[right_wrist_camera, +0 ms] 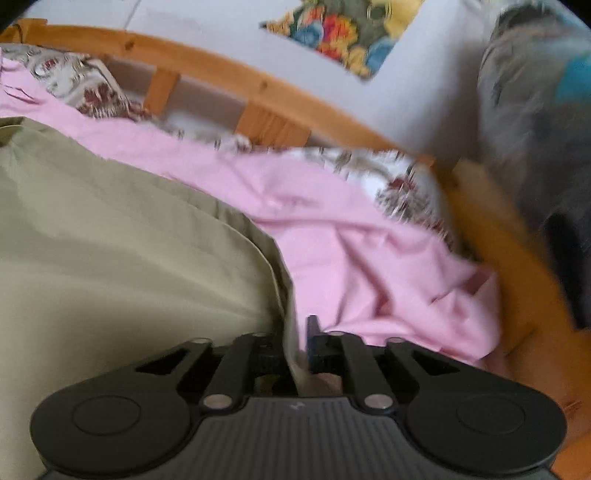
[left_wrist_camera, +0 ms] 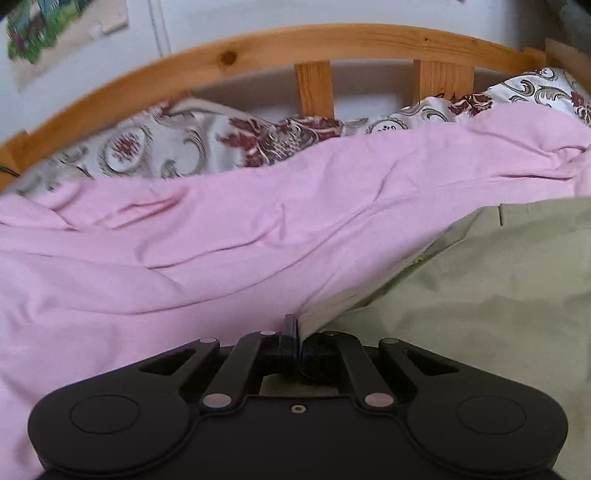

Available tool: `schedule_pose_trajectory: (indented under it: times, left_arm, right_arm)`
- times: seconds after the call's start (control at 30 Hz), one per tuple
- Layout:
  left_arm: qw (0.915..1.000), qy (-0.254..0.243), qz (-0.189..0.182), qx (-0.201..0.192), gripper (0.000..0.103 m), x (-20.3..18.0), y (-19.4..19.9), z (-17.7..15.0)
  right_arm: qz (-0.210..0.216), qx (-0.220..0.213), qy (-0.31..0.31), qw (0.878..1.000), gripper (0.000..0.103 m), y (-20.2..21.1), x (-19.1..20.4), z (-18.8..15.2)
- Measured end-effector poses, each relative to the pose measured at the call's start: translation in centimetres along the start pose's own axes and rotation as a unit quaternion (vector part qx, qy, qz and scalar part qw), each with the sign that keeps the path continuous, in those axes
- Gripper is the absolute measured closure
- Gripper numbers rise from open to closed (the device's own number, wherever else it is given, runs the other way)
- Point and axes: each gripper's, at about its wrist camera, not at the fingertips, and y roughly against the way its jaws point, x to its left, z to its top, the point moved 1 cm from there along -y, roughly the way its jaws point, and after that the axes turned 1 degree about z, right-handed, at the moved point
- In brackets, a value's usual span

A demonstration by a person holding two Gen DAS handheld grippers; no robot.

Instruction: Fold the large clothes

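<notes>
Pink sheet (left_wrist_camera: 184, 258) covers the bed, khaki garment (left_wrist_camera: 480, 295) spread on it; left gripper (left_wrist_camera: 293, 328) pinches its edge tight, right gripper (right_wrist_camera: 299, 332), slightly parted, has cloth between its jaws, likely laying a fold.

Pink sheet (left_wrist_camera: 221, 240) — wooden bedframe (left_wrist_camera: 332, 35)

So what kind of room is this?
Most likely a bedroom: a wooden bed frame with slats, a pink sheet over patterned bedding, and pictures on the wall.
</notes>
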Motion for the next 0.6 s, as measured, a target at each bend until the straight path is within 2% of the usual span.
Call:
schedule_pose_trajectory:
  times: [0.03,0.1,0.13,0.17,0.2,0.23,0.3,0.4,0.5,0.6]
  left_arm:
    - [1.0000,0.004,-0.009,0.002,0.095,0.3,-0.4,0.1]
    - [0.9992,0.023,-0.031,0.007,0.089,1.4,-0.7,0.6]
    - [0.9984,0.035,-0.044,0.011,0.082,2.1,-0.8,0.8]
    - [0.9969,0.046,-0.062,0.015,0.078,3.0,-0.9,1.2]
    - [0.9956,0.055,-0.074,0.017,0.065,3.8,-0.9,1.5]
    - [0.9942,0.064,-0.085,0.018,0.050,4.8,-0.9,1.9]
    - [0.9916,0.081,-0.101,0.012,0.033,6.7,-0.7,2.6]
    - [0.9895,0.076,-0.122,0.010,0.022,8.2,-0.4,3.4]
    - [0.9894,0.056,-0.133,0.017,0.015,8.8,-0.1,4.2]
    - [0.9830,0.060,-0.169,0.039,0.013,9.8,-0.1,5.5]
  right_arm:
    - [-0.004,-0.002,-0.001,1.000,0.072,-0.3,0.0,-0.3]
    - [-0.019,-0.015,-0.001,1.000,0.050,-0.9,-0.2,-0.5]
    - [-0.022,-0.021,-0.001,1.000,0.045,-0.8,-0.6,-0.5]
    - [-0.024,-0.028,-0.003,0.999,0.035,-0.8,-1.0,-0.5]
    - [-0.026,-0.032,-0.004,0.999,0.027,-0.8,-1.6,-0.3]
    - [-0.029,-0.038,-0.005,0.999,0.023,-0.7,-2.2,-0.2]
    - [-0.026,-0.048,0.002,0.999,0.013,-0.5,-3.2,0.0]
    - [-0.015,-0.060,0.003,0.998,0.003,-0.2,-4.8,0.8]
    - [0.010,-0.058,-0.029,0.998,0.001,-0.5,-6.7,2.1]
    - [-0.006,-0.051,-0.041,0.998,0.001,-1.1,-7.7,3.3]
